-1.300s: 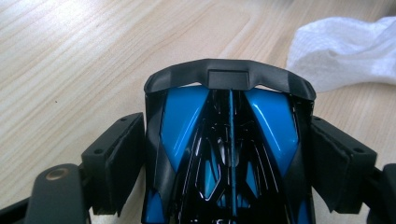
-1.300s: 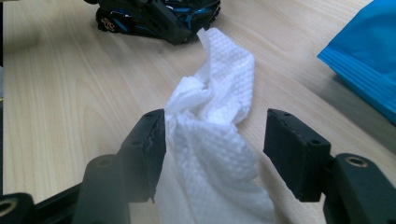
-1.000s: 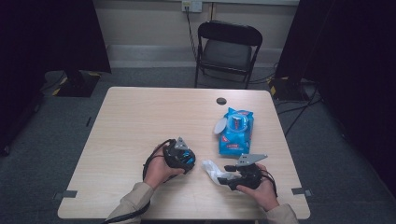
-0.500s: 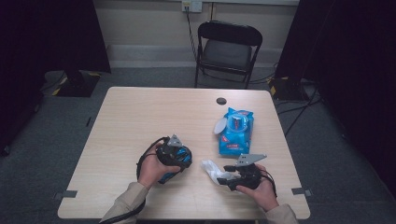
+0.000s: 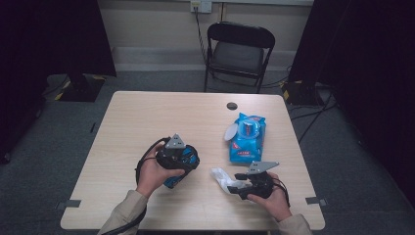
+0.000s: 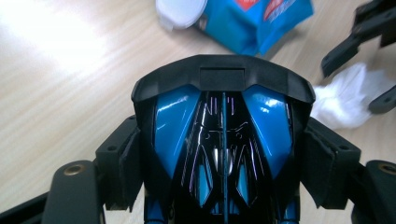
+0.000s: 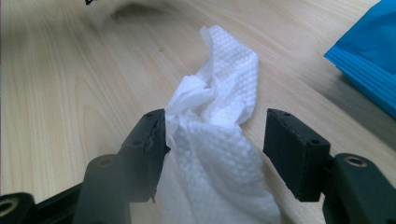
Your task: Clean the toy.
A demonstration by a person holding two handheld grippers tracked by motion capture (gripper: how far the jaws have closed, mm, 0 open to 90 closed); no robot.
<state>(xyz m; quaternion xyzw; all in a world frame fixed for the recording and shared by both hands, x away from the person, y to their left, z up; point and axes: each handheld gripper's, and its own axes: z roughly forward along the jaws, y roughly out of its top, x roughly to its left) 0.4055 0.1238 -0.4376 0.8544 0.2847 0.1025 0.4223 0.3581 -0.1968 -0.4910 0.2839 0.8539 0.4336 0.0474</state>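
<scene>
Left gripper (image 6: 224, 154) clamped on glossy blue-black toy car (image 6: 223, 135); right gripper (image 7: 212, 140) jaws apart around crumpled white wipe (image 7: 219, 154), near desk's front edge (image 5: 195, 226).

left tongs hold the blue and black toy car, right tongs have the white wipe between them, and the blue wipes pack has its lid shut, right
Not quite: the blue plastic wipes pack has its round white lid flipped open, as the high view shows. The rest stands.
</scene>
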